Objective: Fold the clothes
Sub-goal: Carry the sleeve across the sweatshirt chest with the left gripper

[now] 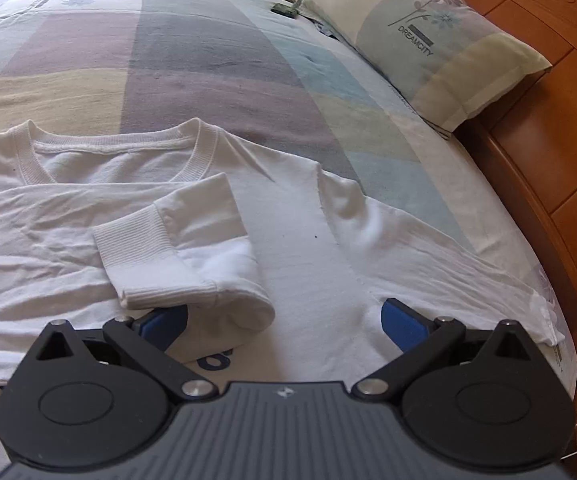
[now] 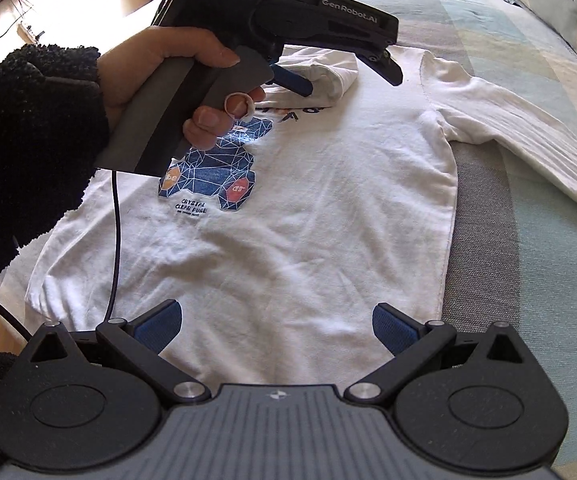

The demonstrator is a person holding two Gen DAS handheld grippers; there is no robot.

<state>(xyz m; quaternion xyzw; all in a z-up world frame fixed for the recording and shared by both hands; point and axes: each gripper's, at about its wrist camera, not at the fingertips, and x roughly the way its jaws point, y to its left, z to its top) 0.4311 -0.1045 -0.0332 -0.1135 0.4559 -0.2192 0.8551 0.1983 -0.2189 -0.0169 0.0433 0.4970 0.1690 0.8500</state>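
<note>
A: Left wrist view first. Your left tool [image 1: 284,320] is spread wide, gripping nothing, low over the white shirt [image 1: 308,240] spread face-up on the bed [image 1: 208,60]. One sleeve, cuff [image 1: 148,264] included, is folded across the chest and lies just ahead of the left finger.

B: Any advice?

A: I'd press that sleeve flat so it keeps inside the body's edge. The pillow [image 1: 440,48] far ahead reads "DREAMCITY".

B: And the right wrist view?

A: Your right tool [image 2: 276,324] is also released, over the hem. The other sleeve [image 2: 528,132] runs out ahead to its right; match it to the folded one. The print [image 2: 212,176] reads "CRYSTAL CLEAR PURE"; the left tool's body says "GenRobot.AI".
</note>
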